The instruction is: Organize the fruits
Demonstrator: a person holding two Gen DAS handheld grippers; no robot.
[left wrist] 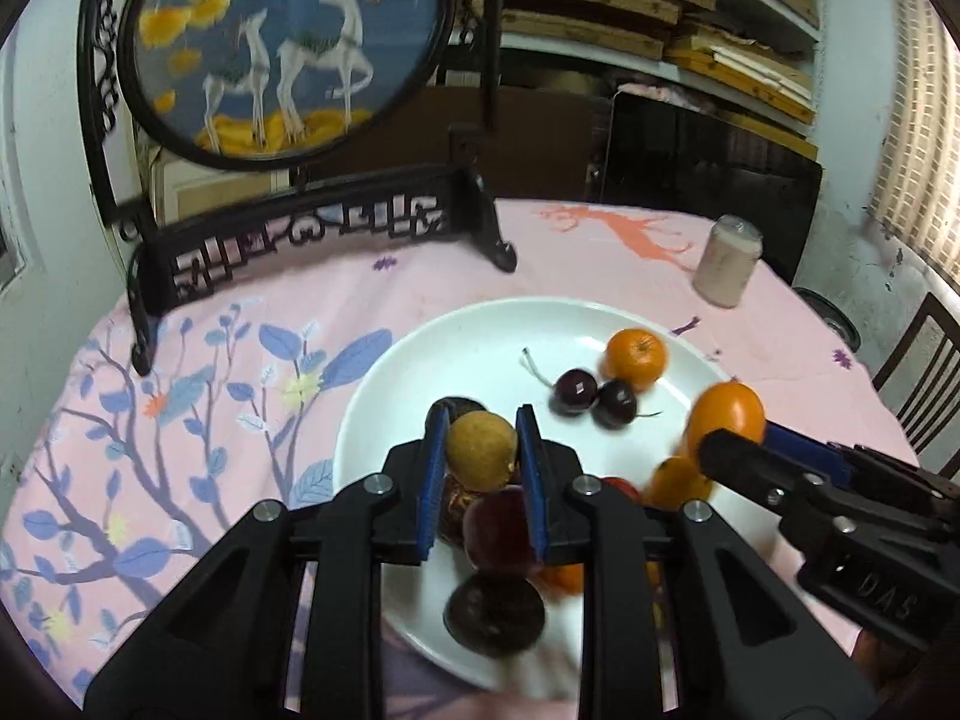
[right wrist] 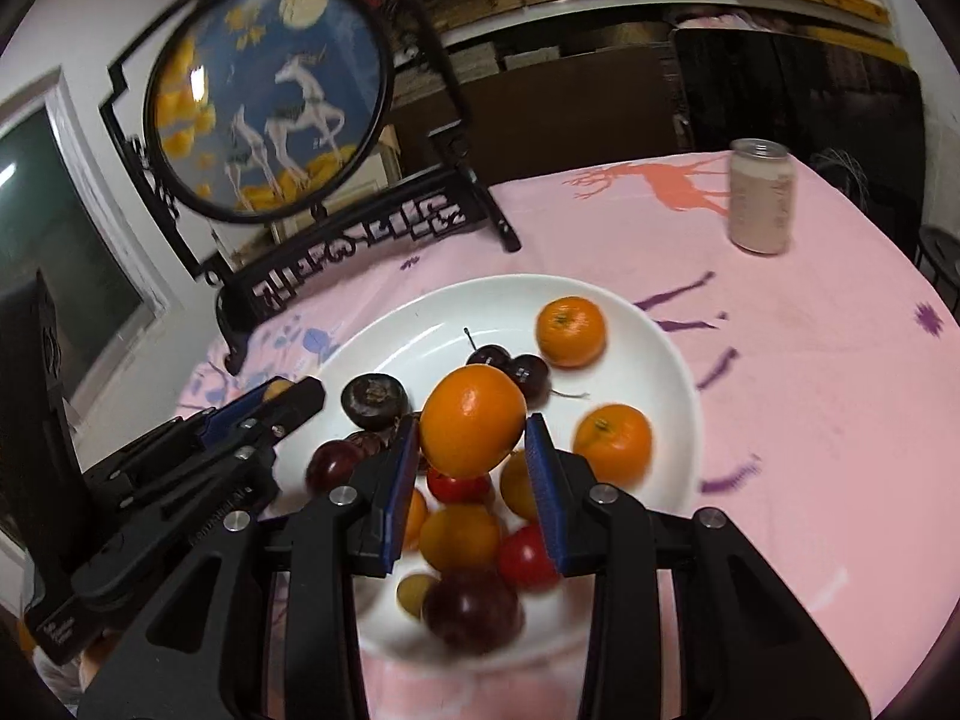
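Two grippers, each clamped on one fruit: left gripper a longan, right gripper an orange.

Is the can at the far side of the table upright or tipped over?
Upright. The can stands on its base on the pink tablecloth, its top rim facing up.

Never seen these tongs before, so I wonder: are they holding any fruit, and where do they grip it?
Left gripper pinches a small tan fruit by its sides; right gripper clamps an orange by its sides.
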